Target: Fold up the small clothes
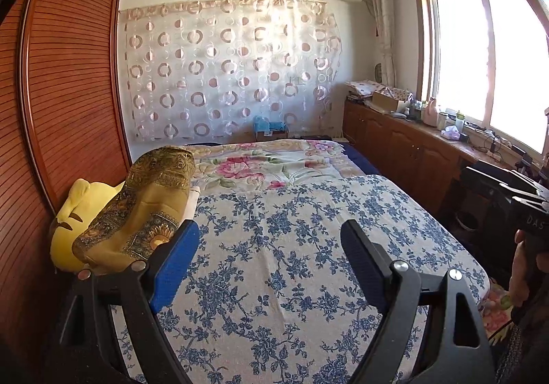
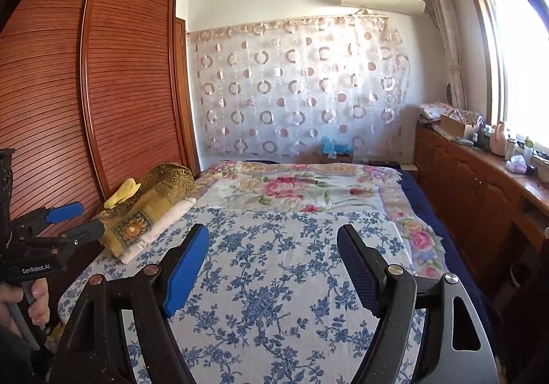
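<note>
A bed is covered by a blue-flowered white sheet (image 1: 291, 247) (image 2: 274, 281), lying flat. No small garment shows on it. My left gripper (image 1: 271, 233) is open and empty above the sheet; it also shows in the right wrist view (image 2: 73, 219) at the left edge, open. My right gripper (image 2: 272, 236) is open and empty above the sheet; only its black body (image 1: 507, 192) shows at the right edge of the left wrist view. A folded white cloth (image 2: 158, 226) lies under a gold patterned pillow (image 1: 144, 209) (image 2: 151, 199) at the bed's left side.
A yellow plush pillow (image 1: 79, 212) lies by the wooden slatted wardrobe (image 1: 68, 75) on the left. A pink-flowered blanket (image 1: 274, 161) covers the far half of the bed. A wooden cabinet (image 1: 411, 144) with clutter runs under the window at right.
</note>
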`<action>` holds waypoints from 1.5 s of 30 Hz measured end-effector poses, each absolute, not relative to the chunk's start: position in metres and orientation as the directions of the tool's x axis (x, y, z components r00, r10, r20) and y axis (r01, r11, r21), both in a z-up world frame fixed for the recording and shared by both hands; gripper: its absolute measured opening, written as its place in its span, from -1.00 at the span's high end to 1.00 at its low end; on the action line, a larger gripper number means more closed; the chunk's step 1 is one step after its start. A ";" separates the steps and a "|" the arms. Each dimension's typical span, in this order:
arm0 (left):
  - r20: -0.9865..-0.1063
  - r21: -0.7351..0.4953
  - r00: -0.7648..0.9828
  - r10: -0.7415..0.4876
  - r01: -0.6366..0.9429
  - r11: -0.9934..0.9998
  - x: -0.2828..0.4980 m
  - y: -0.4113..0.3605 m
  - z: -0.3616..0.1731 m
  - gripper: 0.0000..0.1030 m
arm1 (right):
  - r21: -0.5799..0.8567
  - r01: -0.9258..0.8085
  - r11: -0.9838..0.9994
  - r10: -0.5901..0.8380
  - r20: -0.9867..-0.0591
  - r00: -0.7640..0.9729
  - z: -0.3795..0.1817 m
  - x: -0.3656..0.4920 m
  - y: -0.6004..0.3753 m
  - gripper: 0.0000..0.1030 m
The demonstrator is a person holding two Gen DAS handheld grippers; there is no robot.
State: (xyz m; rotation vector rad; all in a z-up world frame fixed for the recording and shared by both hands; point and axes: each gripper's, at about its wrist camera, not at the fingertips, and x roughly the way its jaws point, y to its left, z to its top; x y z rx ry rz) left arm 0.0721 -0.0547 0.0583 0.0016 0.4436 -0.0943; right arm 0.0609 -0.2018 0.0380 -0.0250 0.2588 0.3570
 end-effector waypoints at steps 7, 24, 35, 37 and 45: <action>-0.424 -0.021 0.902 -0.077 0.076 0.997 0.070 -0.054 0.058 -0.65 | 0.011 -0.349 0.937 0.340 -0.251 0.906 0.036 0.060 -0.209 -0.53; -0.422 -0.018 0.904 -0.072 0.071 0.997 0.069 -0.054 0.059 -0.65 | -0.002 -0.355 0.935 0.344 -0.250 0.905 0.039 0.059 -0.219 -0.53; -0.420 -0.016 0.905 -0.071 0.071 0.997 0.068 -0.053 0.060 -0.65 | -0.009 -0.355 0.935 0.342 -0.247 0.907 0.037 0.058 -0.224 -0.53; -0.420 -0.016 0.905 -0.071 0.071 0.997 0.068 -0.053 0.060 -0.65 | -0.008 -0.356 0.934 0.343 -0.248 0.906 0.037 0.058 -0.225 -0.53; -0.420 -0.015 0.905 -0.071 0.071 0.997 0.068 -0.054 0.059 -0.65 | -0.008 -0.356 0.935 0.343 -0.249 0.906 0.038 0.058 -0.228 -0.53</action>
